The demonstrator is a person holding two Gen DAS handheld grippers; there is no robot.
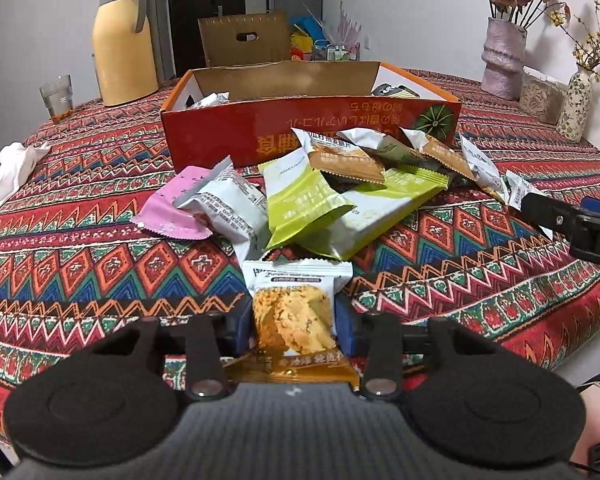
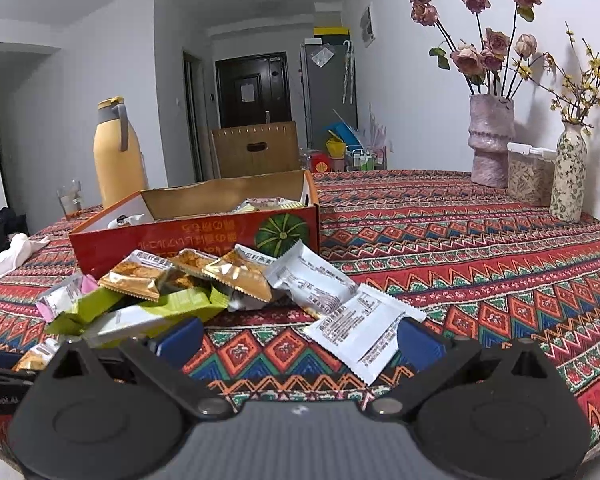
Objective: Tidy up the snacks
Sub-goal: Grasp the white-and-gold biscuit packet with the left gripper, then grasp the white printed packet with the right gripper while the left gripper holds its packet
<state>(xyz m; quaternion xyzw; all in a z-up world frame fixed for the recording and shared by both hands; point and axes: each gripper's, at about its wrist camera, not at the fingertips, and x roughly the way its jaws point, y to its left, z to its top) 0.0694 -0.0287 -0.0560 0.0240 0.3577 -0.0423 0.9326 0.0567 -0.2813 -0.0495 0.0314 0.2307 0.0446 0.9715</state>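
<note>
My left gripper [image 1: 294,320] is shut on a white and orange snack packet [image 1: 294,316], held just above the tablecloth in front of the snack pile [image 1: 320,188]. The pile holds green, pink, white and gold packets and lies against the front wall of the open red cardboard box [image 1: 220,128]. The box holds a few packets. My right gripper [image 2: 300,340] is open; a white packet [image 2: 360,330] lies on the cloth partly between its blue fingers [image 2: 418,346]. The pile [image 2: 180,284] and the box [image 2: 204,236] also show in the right wrist view. The right gripper shows at the right edge of the left wrist view [image 1: 572,220].
A yellow thermos [image 1: 120,40] and a glass [image 1: 57,96] stand at the back left, a white cloth [image 1: 8,172] at the left edge. Two vases [image 2: 492,140] and a clear food container [image 2: 530,176] stand at the back right. A brown box [image 1: 244,38] stands behind the table.
</note>
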